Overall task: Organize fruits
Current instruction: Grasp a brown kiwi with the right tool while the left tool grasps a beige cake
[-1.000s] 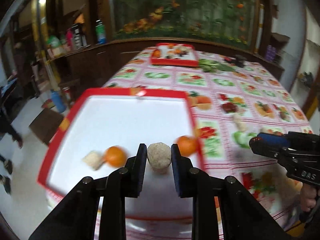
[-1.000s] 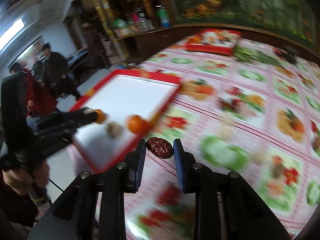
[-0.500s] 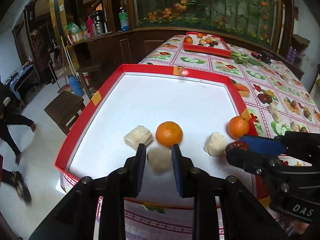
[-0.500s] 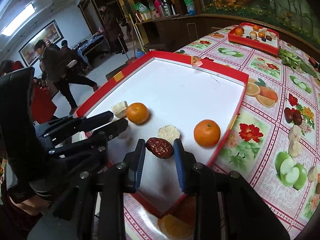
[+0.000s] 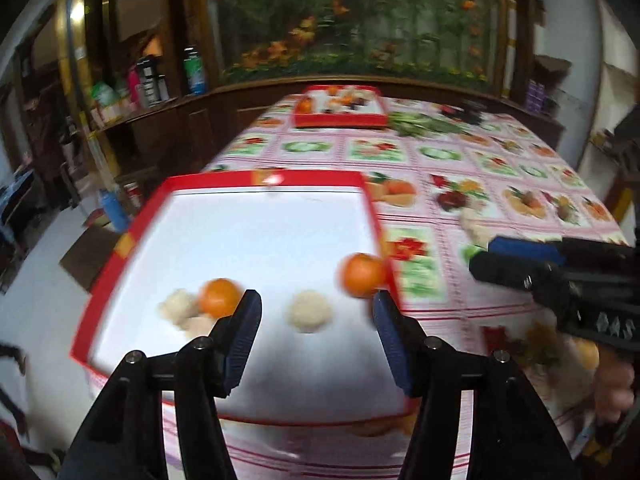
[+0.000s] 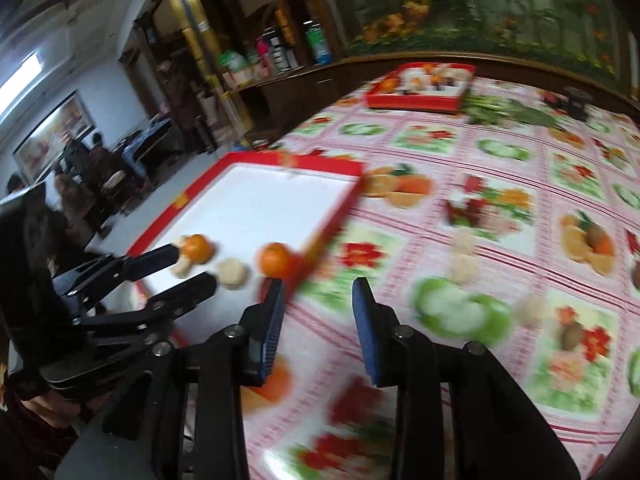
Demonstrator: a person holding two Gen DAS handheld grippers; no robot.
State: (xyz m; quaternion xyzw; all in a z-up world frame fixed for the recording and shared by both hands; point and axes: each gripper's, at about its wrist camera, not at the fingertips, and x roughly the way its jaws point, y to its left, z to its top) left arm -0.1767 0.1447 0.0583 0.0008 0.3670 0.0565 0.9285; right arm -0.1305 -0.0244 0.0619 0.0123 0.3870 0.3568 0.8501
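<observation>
A red-rimmed white tray [image 5: 264, 179] holds two oranges [image 5: 218, 298] [image 5: 362, 274] and several beige fruit pieces, one [image 5: 308, 312] lying alone in the middle. My left gripper [image 5: 316, 340] hangs open above the tray's near part, with nothing between its fingers. In the right wrist view the same tray [image 6: 296, 162], orange [image 6: 276, 258] and beige piece [image 6: 234, 272] show, with the left gripper [image 6: 192, 268] over them. My right gripper [image 6: 319, 320] stands open and empty over the tablecloth by the tray's right edge. I cannot make out the red date; the views are blurred.
A second red tray [image 5: 340, 120] with mixed fruit sits at the far end, leafy greens [image 5: 420, 126] beside it. Loose pale pieces [image 6: 464, 268] lie on the fruit-print tablecloth [image 6: 500, 184]. People stand in the room beyond the table's left edge [image 6: 80, 160].
Both grippers have opened and pulled back. The left one let go of the beige piece in the tray; the right one no longer holds the red date.
</observation>
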